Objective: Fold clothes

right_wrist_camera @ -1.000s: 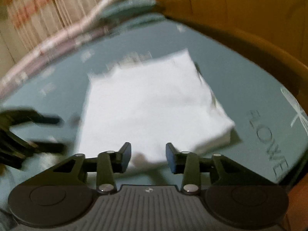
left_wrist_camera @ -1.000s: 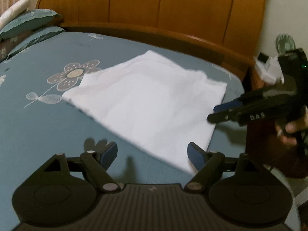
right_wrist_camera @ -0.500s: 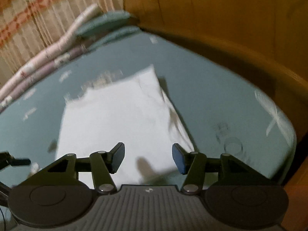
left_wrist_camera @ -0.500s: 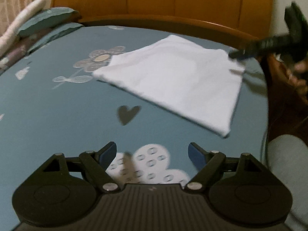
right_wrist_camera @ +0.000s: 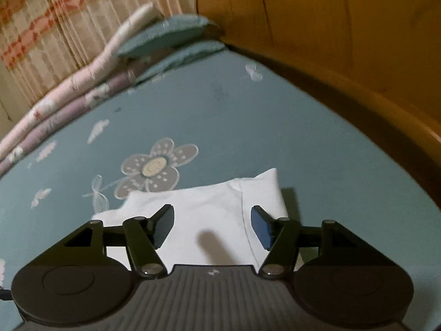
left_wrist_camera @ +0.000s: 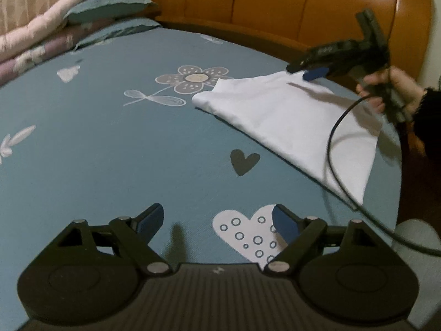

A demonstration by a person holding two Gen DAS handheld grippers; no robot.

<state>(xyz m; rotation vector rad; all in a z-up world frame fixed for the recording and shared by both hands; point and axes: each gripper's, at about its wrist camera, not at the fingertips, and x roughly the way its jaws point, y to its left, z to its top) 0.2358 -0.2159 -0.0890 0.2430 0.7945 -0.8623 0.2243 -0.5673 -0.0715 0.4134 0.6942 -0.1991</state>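
Near part of white cloth point(right_wrist_camera: 209, 215) behind right gripper point(right_wrist_camera: 212, 224), perhaps folded.

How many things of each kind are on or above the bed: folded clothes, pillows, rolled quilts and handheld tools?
Folded white garment: 1
Teal pillows: 2
Rolled quilts: 2
Handheld tools, left tool and right tool: 2
Total: 7

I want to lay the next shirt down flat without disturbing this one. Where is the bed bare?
Bare sheet runs from the folded white garment toward the stacked pillows, and across the near side by the open left gripper. The garment's far corner is crowded: the open right gripper hangs there.
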